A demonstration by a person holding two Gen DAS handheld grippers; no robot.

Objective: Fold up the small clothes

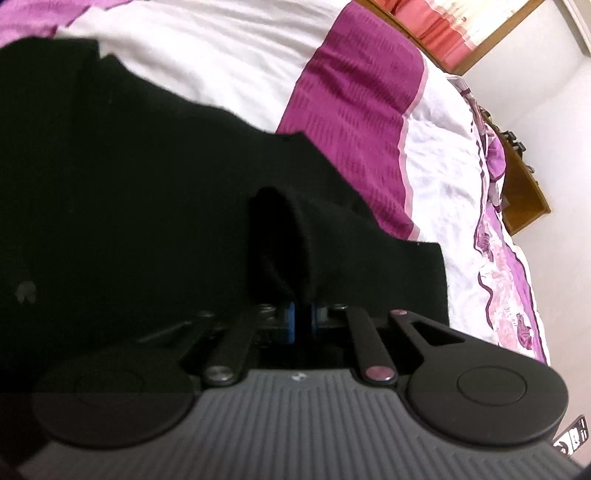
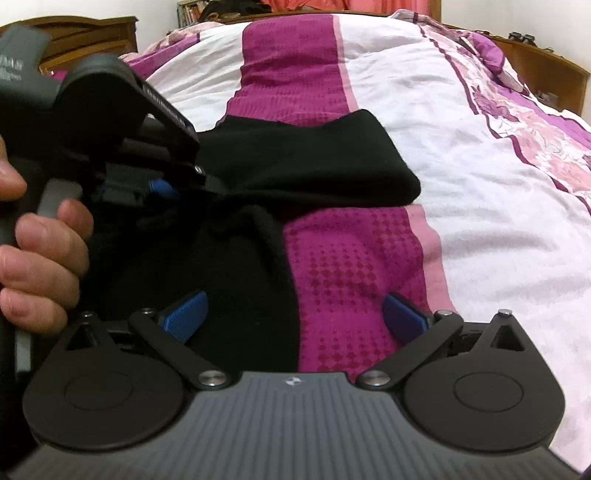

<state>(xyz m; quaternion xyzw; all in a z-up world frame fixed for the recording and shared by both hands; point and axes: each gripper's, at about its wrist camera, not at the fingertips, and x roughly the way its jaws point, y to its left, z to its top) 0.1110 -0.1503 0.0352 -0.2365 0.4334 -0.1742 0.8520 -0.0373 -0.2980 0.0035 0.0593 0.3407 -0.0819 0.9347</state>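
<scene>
**Pinching a fold of black cloth on the bed**

Gripping a raised fold of the black garment (image 1: 155, 206), the left gripper (image 1: 302, 320) had its blue pads (image 1: 290, 320) drawn almost together, with a ridge of dark fabric standing up from between them. In the right wrist view the same gripper (image 2: 162, 192) showed at the left, held by a hand (image 2: 40, 254) whose fingers wrapped the handle, and the cloth bunched up just beside its tip.

The right gripper (image 2: 293, 314) stood wide apart and held nothing. One blue pad (image 2: 186, 314) lay over the black cloth; the other hung over the magenta band of the bedcover (image 2: 480, 184). Whether either pad touched what lay beneath could not be told.

The garment lay on the bed, spread across the white and magenta cover. One part stretched out to the right, ending in a rounded edge on the white area. Another part ran down toward the right gripper, its edge crossing between the open fingers.

A floral purple border edged the cover at the far side. Beyond it ran a wooden bed frame (image 2: 546, 70), with a pale wall (image 1: 554, 122) behind and red curtains (image 1: 436, 26) at the window.
</scene>
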